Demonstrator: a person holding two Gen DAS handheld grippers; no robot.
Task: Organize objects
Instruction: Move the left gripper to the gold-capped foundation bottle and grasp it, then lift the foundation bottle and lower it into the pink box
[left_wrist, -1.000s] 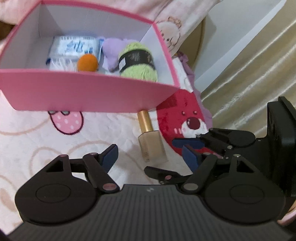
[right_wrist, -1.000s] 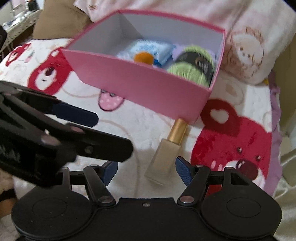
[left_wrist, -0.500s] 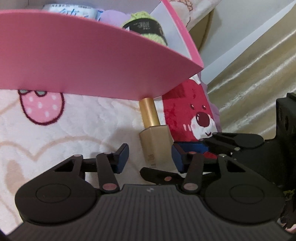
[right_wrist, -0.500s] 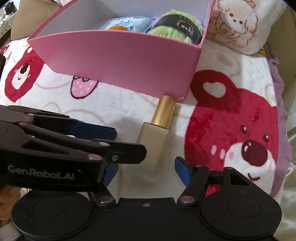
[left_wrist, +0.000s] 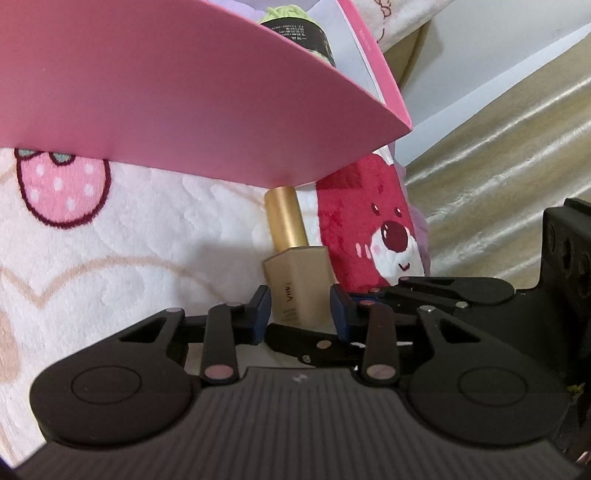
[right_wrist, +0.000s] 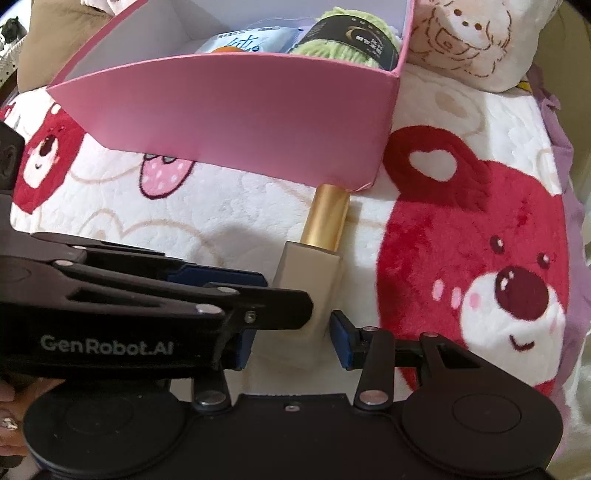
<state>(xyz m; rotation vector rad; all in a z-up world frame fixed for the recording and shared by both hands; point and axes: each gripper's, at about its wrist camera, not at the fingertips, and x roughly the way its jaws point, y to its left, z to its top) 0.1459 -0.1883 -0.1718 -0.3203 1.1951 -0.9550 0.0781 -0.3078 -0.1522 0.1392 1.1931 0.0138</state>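
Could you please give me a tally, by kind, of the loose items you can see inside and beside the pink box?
Bottle with gold cap, beside the pink box: 1
Green yarn ball: 1
Blue-and-white packet: 1
Orange item, mostly hidden: 1
Purple item, barely showing: 1
Total: 5

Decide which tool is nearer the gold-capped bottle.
Left, narrowly: the left tool has its pads hugging the bottle mid-body; the right tool straddles its base with small gaps either side.

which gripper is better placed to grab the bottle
Left. Its hand-held gripper has both pads against the bottle sides. The right one brackets the base, but with a gap, and the left's finger crosses it.
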